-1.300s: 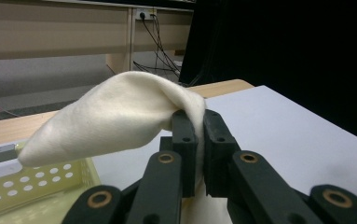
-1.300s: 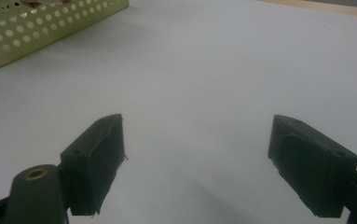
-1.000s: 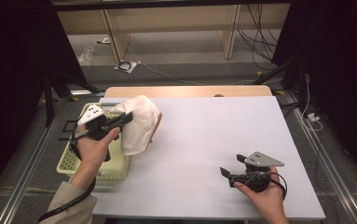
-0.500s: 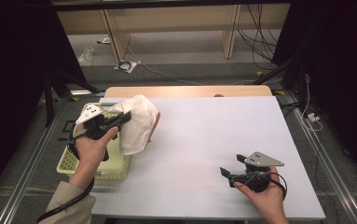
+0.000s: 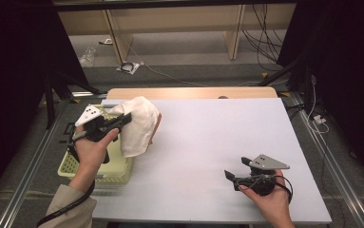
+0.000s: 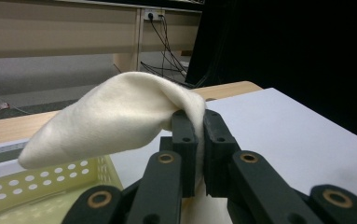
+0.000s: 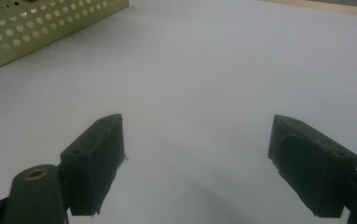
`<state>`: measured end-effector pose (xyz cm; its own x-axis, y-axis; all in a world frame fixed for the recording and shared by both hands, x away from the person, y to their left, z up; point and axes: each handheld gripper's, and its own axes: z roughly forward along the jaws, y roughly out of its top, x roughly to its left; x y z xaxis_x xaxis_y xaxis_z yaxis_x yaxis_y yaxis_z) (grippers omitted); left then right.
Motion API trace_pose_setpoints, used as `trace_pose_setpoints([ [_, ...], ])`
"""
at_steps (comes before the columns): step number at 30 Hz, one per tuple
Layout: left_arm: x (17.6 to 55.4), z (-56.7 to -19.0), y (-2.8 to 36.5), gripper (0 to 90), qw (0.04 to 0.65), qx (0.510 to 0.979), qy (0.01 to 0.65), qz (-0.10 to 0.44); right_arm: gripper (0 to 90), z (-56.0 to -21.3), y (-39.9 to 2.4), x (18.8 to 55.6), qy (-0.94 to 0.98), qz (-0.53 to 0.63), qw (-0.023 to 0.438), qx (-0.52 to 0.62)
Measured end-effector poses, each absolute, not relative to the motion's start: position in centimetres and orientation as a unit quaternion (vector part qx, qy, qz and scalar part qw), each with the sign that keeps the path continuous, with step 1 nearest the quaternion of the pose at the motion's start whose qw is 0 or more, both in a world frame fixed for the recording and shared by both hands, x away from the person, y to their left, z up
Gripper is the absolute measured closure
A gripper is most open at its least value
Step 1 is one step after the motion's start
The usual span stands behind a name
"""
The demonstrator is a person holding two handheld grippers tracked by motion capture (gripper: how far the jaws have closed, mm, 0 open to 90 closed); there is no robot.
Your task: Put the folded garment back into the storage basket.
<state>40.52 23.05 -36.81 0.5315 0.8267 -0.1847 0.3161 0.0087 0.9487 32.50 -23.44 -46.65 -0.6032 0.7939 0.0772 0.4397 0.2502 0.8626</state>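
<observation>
Desk (image 5: 208, 156), white top, wooden strip along the far edge. A pale yellow perforated basket (image 5: 77, 168) is sitting at the near-left corner, overhanging the left edge.

Cream cloth (image 5: 139, 124) is hanging in the air above the left edge, over the far end of the basket and the desk just beside it. It is drooping from a pinched fold, so its long axis is running from the grip down and toward the near edge. It looks clear of the desk, though I cannot tell whether its lower hem is brushing the basket rim.

Left tool (image 5: 122, 119) is holding the cloth: in the left gripper view the jaws are standing nearly together with the fold (image 6: 195, 112) squeezed between them, the rest billowing off to one side.

Right tool (image 5: 235, 172) is resting low near the near-right corner, jaws wide apart, nothing between them; the right gripper view is showing bare desk (image 7: 199, 84) ahead and the basket (image 7: 50, 23) far off.

Judgement: the cloth lies well apart from the right tool, across the desk toward the far-left. The left hand has it; any spreading or second grip is calling for the right tool to cross toward the hanging free end.
</observation>
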Motion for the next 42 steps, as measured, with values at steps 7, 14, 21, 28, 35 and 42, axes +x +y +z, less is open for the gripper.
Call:
trace_pose_setpoints([
  [7, 40.6, -36.8, 23.3, 84.4, 0.566, 0.665, 0.432, 0.226, 19.6, -46.7, -23.4, 32.5, 0.768, 0.461, 0.191, 0.402],
  [14, 40.6, -36.8, 23.5, 84.4, 0.566, 0.664, 0.433, 0.227, 19.6, -46.7, -23.4, 32.5, 0.768, 0.461, 0.192, 0.402],
  [21, 40.7, -36.7, 23.8, 84.4, 0.567, 0.661, 0.435, 0.229, 19.5, -46.7, -23.4, 32.5, 0.768, 0.46, 0.192, 0.402],
  [28, 40.7, -36.7, 24.1, 84.4, 0.567, 0.659, 0.438, 0.23, 19.5, -46.7, -23.4, 32.5, 0.768, 0.461, 0.192, 0.402],
  [35, 40.8, -36.6, 24.3, 84.4, 0.568, 0.657, 0.438, 0.232, 19.5, -46.7, -23.4, 32.5, 0.768, 0.461, 0.192, 0.402],
  [42, 40.8, -36.5, 24.5, 84.4, 0.569, 0.654, 0.44, 0.233, 19.5, -46.7, -23.4, 32.5, 0.768, 0.461, 0.192, 0.402],
])
